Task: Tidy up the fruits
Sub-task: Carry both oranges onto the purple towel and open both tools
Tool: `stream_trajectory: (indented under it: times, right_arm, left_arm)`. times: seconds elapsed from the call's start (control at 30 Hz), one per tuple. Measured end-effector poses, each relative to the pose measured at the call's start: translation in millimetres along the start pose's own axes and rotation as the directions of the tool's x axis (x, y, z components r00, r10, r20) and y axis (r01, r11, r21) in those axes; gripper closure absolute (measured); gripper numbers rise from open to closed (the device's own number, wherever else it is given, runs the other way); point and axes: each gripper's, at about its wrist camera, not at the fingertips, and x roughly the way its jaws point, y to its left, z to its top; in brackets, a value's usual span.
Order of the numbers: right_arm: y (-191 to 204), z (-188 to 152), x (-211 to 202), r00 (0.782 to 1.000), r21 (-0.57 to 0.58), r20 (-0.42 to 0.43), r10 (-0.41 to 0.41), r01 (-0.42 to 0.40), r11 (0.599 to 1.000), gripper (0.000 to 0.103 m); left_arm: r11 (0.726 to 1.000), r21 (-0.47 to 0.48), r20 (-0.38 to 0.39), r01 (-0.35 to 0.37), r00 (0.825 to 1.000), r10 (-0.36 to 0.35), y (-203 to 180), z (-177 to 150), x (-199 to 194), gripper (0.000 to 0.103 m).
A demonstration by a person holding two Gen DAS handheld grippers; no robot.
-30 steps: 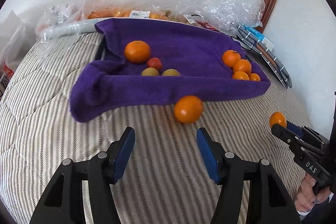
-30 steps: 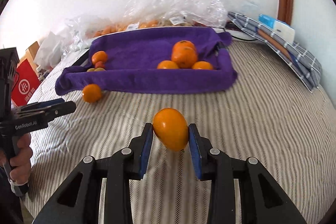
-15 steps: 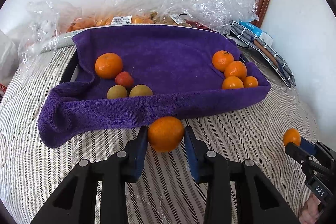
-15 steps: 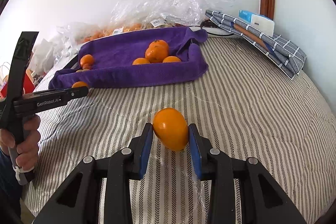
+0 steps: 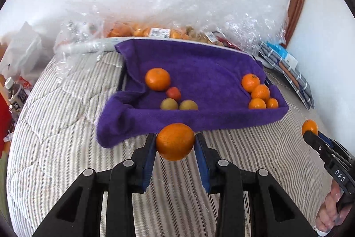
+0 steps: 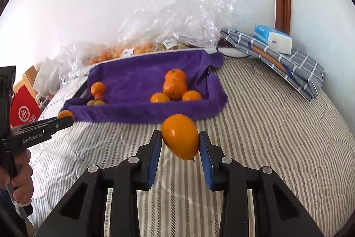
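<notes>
Purple towel tray (image 5: 221,119) just beyond mandarin (image 5: 175,141)

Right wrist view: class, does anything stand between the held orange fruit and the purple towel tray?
Nothing visible does. The orange fruit hangs over bare striped bedding; only the purple towel tray's raised front edge must be cleared.

Left tongs (image 5: 175,143): my black frame, blue pads, silver screws, "GenRobot.AI" lettering.
Right tongs (image 6: 180,140): same build, "DAS" marking.
Hands: bare skin.
</notes>
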Motion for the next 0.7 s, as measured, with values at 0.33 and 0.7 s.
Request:
stream_trajectory:
  times: [0.33, 0.7]
  right_arm:
    - [26.5, 58.0, 21.0, 0.998, -0.056, 0.053, 0.026, -0.023, 0.998, 0.069]
    - [33.9, 91.9, 86.2, 0.998, -0.049, 0.007, 0.057, -0.057, 0.997, 0.069]
  left_arm:
    - [0.998, -0.052, 0.052, -0.034, 0.998, 0.037, 20.7, 55.8, 5.4, 0.070]
    - [0.998, -0.049, 0.026, -0.038, 0.999, 0.039, 10.9, 103.9, 66.5, 0.070]
